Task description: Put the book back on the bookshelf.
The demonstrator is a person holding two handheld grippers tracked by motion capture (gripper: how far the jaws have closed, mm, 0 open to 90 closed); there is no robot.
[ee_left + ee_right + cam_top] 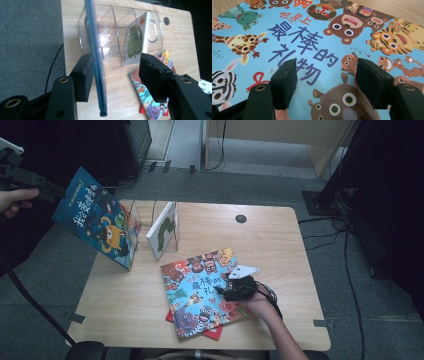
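**Status, left to right**

The left gripper (116,62) is held at the left edge of the bench (280,245). Its fingers are set fairly wide. The blue book (97,222) is seen between them, edge-on and tilted; it touches one finger only, the other standing well apart. The lower edge of the book is placed at the left end of the clear rack (142,215); whether it is fully seated in a slot cannot be told.

One white book (162,227) is already stood upright in the rack.

The animal-cover book (200,295) is laid flat on a red book (212,334) near the front edge. The right gripper (235,287) is positioned on or just above that cover, fingers spread wide, nothing clasped.

Progress is judged as roughly half: one book is stored, one is being set in, two remain to be racked.

**Surroundings**

The bench is of light wood, with a dark cable hole (241,218). Grey carpet (60,260) and loose cables (345,265) are noted around it.
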